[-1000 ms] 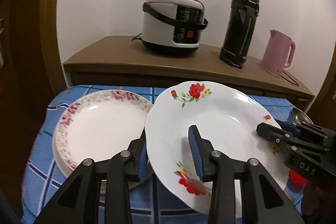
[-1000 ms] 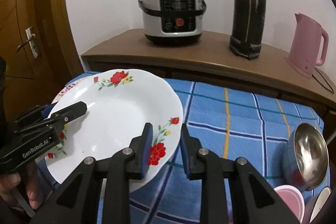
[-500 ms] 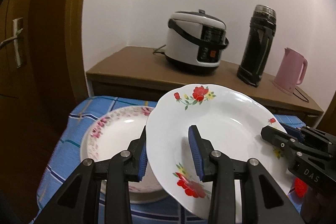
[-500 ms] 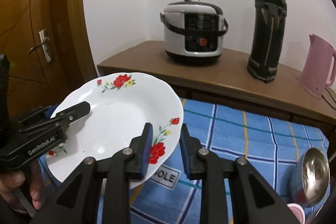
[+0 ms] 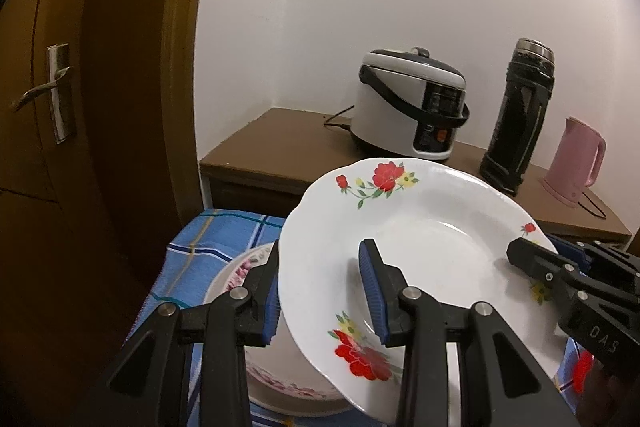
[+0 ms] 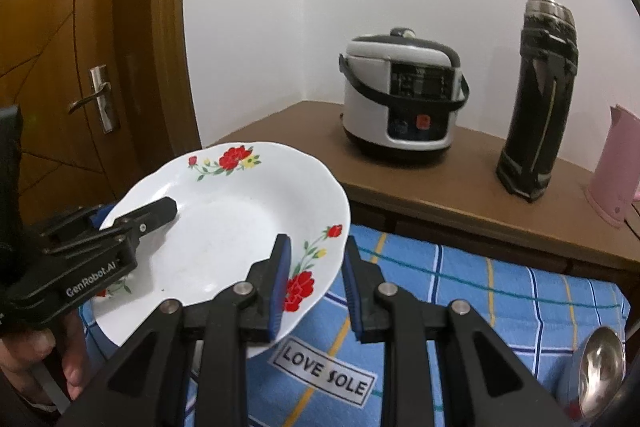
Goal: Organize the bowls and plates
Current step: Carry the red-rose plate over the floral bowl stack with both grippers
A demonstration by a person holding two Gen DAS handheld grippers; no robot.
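A white plate with red flowers [image 5: 432,251] hangs tilted above the table, held at both sides. My left gripper [image 5: 320,259] is shut on its left rim, one pad under the rim and one inside the well. My right gripper [image 6: 317,247] is shut on the opposite rim [image 6: 332,227], beside a red flower. Each gripper shows in the other view: the right one [image 5: 528,255] at the plate's far edge, the left one [image 6: 160,211] reaching in from the left. Below the lifted plate sits a stack of pink-flowered plates [image 5: 240,271], mostly hidden.
The table wears a blue checked cloth [image 6: 460,291]. A steel bowl [image 6: 600,359] lies at its right end. Behind it, a wooden sideboard [image 5: 272,143] carries a rice cooker [image 5: 412,107], a black flask [image 5: 520,119] and a pink kettle [image 5: 576,163]. A brown door [image 5: 52,107] stands at the left.
Both grippers have carried the red-flowered plate up and leftward, over the pink-flowered stack. Both views have swung toward the door. The grips are unchanged.
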